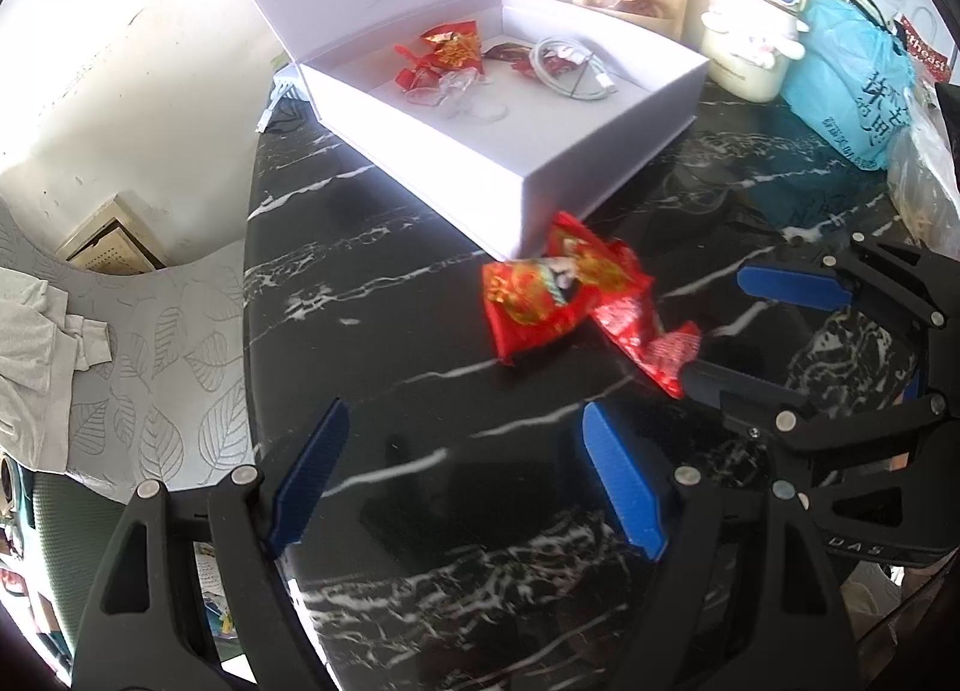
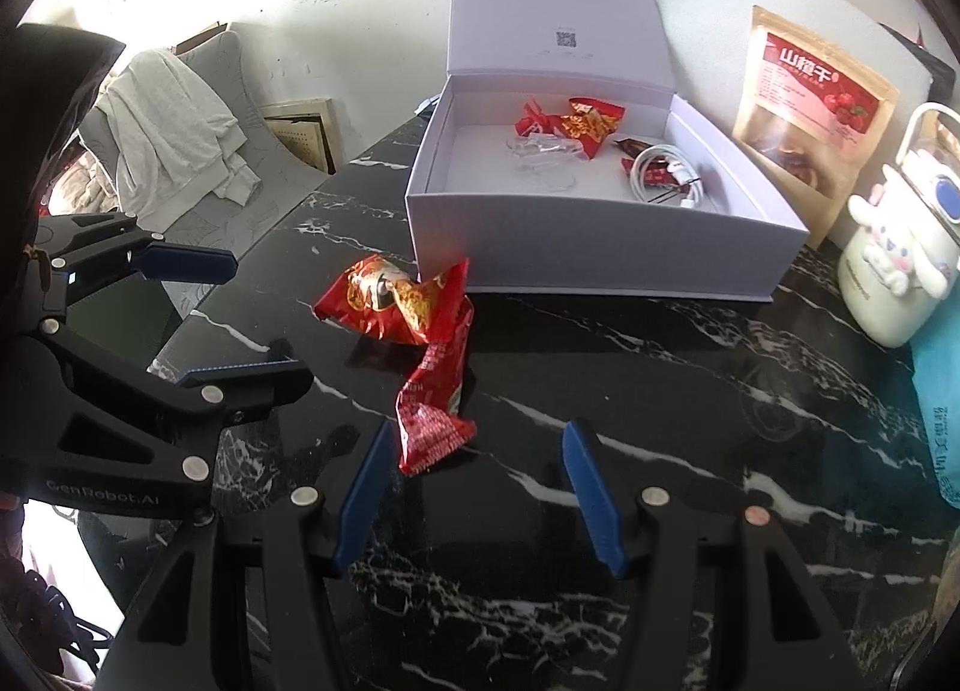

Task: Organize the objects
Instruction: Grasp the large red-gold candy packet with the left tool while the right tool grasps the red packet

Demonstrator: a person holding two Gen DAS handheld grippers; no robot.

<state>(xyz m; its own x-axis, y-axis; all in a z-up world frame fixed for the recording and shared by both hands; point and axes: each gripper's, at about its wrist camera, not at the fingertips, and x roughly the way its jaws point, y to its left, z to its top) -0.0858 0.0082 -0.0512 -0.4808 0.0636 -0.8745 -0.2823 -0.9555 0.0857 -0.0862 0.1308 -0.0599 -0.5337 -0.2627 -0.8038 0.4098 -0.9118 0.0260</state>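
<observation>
I am seeing two snack packets (image 2: 414,331) lying on the table (image 2: 660,391) just before the open box (image 2: 600,235), which is holding wrappers (image 2: 576,121) and a cable (image 2: 666,175); a pouch (image 2: 810,109) is standing behind it.

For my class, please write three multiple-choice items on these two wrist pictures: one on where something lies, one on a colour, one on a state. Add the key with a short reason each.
1. Where do the red snack packets lie?
A. on the marble table, just in front of the box
B. on the chair
C. under the mug

2. What colour are the pads on the gripper fingers?
A. yellow
B. blue
C. white

3. How does the white box stand?
A. taped shut
B. upside down
C. open, lid raised

Key: 1 A, they rest on the dark tabletop by the box's front corner; 2 B, both views show blue pads; 3 C, the lid stands up and a white cable shows inside.
</observation>
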